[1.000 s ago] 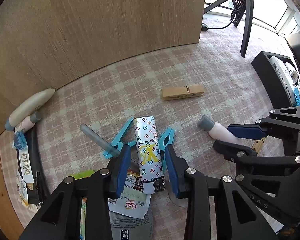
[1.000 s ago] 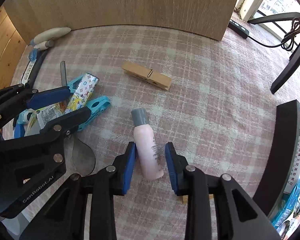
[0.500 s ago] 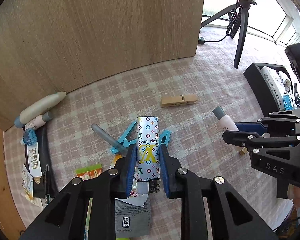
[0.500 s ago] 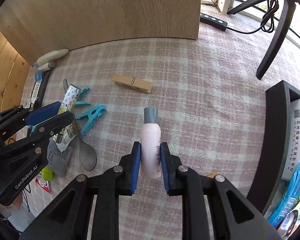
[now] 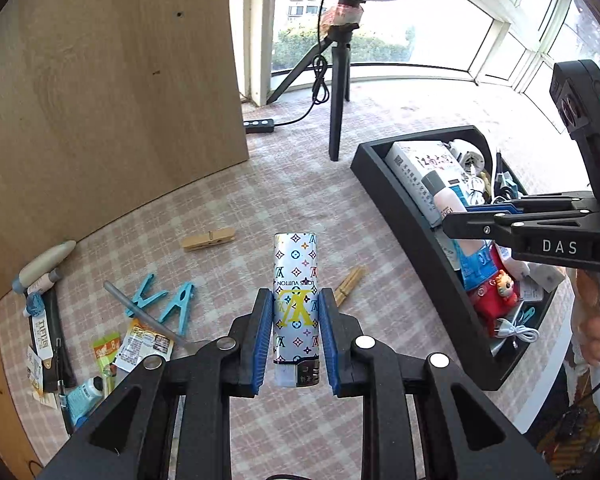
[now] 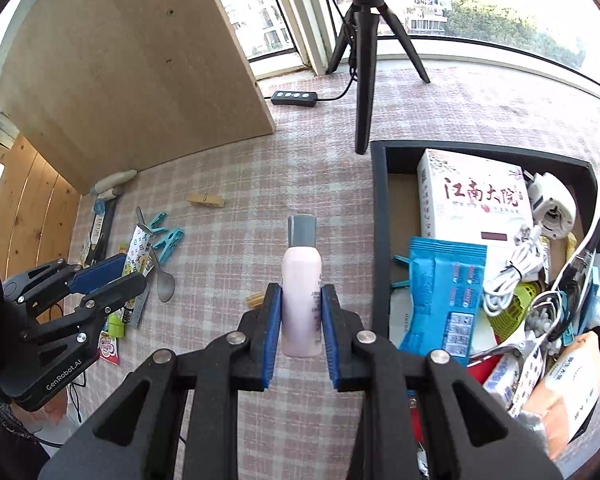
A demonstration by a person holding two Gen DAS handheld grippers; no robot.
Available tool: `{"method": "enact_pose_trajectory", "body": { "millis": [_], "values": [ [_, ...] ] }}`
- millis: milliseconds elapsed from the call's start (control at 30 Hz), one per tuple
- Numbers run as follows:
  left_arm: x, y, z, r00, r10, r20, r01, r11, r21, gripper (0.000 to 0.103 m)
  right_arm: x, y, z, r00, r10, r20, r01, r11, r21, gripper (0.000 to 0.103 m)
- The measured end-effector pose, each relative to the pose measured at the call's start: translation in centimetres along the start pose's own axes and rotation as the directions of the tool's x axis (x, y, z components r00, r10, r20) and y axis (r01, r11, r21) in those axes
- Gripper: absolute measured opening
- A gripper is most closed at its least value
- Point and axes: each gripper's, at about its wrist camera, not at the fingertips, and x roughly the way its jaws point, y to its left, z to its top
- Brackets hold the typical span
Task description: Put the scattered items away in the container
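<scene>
The left tongs [image 5: 295, 334] are clamping a silver patterned lighter [image 5: 296, 304] at the centre of the left wrist view, holding it above the checked desk [image 5: 260, 200]. The right tongs [image 6: 300, 326] are gripping a pink bottle with a grey cap [image 6: 301, 280] at the centre of the right wrist view, just left of the black container [image 6: 381, 240], which is filling the right of that frame with a white box [image 6: 472, 200], a blue packet [image 6: 444, 292] and white cables [image 6: 512, 264]. Still lying on the desk at the lower left of the left wrist view are two blue clips [image 5: 164, 304], a spoon [image 5: 140, 312] crossing them, and snack packets [image 5: 140, 346]; a wooden clothespin [image 5: 208, 239] is sitting left of centre and another [image 5: 350, 280] just right of the lighter. A tripod [image 5: 338, 92] is standing at the top centre, beside a wooden board [image 5: 108, 92] filling the upper left.
</scene>
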Motion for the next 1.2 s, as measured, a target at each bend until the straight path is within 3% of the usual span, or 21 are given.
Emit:
{"method": "enact_pose_trajectory", "body": {
  "millis": [300, 600, 700, 1000, 1033, 1100, 1133, 1200],
  "values": [
    [0.1, -12.0, 0.4, 0.989, -0.148, -0.016, 0.149, 0.976, 0.158, 0.022, -9.1, -13.5, -5.3, 0.983, -0.153, 0.106, 0.128, 0.968, 0.214, 0.02],
    [1.7, -20.1, 1.6, 0.981, -0.186, -0.047, 0.192, 0.943, 0.273, 0.022, -11.9, -23.3, -12.1, 0.961, -0.27, 0.053, 0.225, 0.882, 0.415, 0.02],
    [2.1, -21.4, 2.5, 0.976, -0.208, -0.063, 0.217, 0.936, 0.277, 0.022, -11.8, -24.8, -13.0, 0.957, -0.288, 0.036, 0.243, 0.864, 0.441, 0.02],
    [3.3, -23.4, 4.8, 0.979, -0.197, -0.048, 0.202, 0.933, 0.296, 0.022, -10.6, -26.5, -12.9, 0.953, -0.303, 0.001, 0.268, 0.846, 0.46, 0.02],
    [3.5, -23.6, 5.1, 0.979, -0.201, -0.047, 0.205, 0.932, 0.299, 0.023, -10.4, -26.6, -12.8, 0.955, -0.296, -0.007, 0.266, 0.848, 0.458, 0.025],
    [3.8, -23.5, 5.5, 0.986, -0.166, -0.029, 0.167, 0.944, 0.284, 0.044, -10.3, -26.9, -12.7, 0.956, -0.291, -0.018, 0.265, 0.841, 0.472, 0.041],
    [3.8, -23.3, 5.7, 0.986, -0.168, -0.017, 0.166, 0.946, 0.277, 0.051, -10.6, -26.8, -12.7, 0.957, -0.291, -0.006, 0.258, 0.84, 0.477, 0.043],
    [3.6, -22.8, 6.0, 0.988, -0.155, 0.003, 0.149, 0.953, 0.262, 0.05, -11.0, -26.6, -12.5, 0.955, -0.295, 0.01, 0.256, 0.845, 0.47, 0.043]
  ]
}}
